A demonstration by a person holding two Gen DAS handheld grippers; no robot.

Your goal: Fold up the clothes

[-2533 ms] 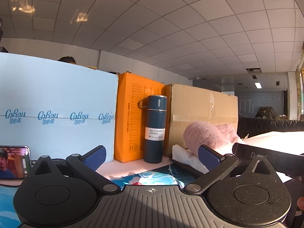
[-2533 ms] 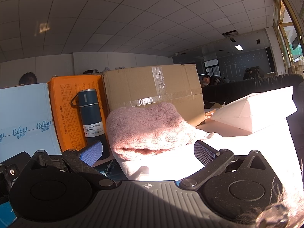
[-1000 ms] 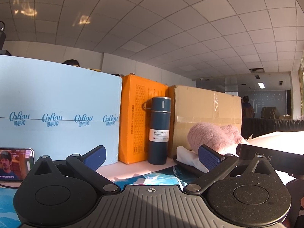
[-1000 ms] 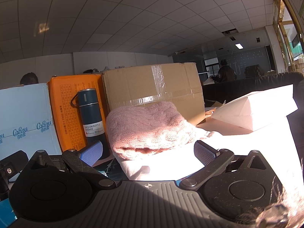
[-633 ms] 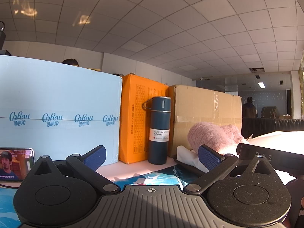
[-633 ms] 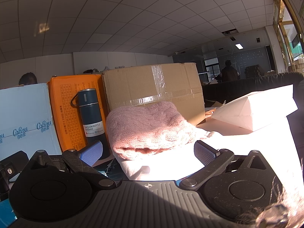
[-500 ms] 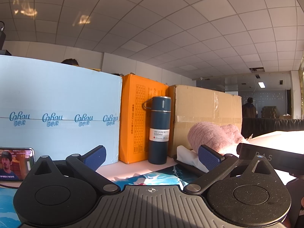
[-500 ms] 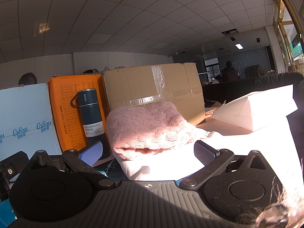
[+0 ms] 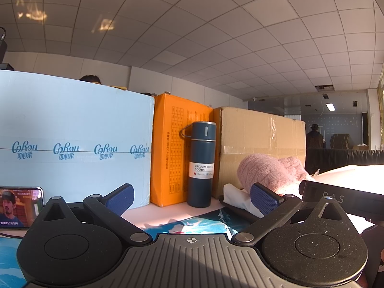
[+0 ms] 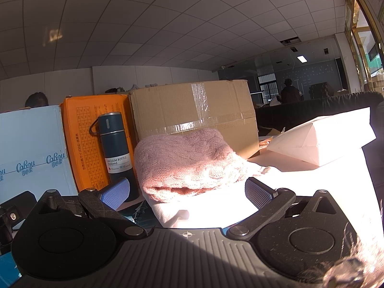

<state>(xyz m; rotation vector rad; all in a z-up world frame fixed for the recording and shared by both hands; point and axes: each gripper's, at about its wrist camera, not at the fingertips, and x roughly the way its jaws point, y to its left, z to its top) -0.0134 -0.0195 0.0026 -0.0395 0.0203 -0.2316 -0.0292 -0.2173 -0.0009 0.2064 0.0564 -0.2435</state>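
three boxes (image 9: 72, 144), one flask (image 9: 201, 165), one pink sweater (image 10: 189, 160), one phone (image 9: 20, 207), one white bag (image 10: 321, 139)

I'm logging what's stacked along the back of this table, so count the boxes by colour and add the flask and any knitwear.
Light blue printed box: 1
Orange cardboard box: 1
Brown taped cardboard box: 1
Dark blue vacuum flask: 1
Folded pink knitted sweater: 1
Total: 5
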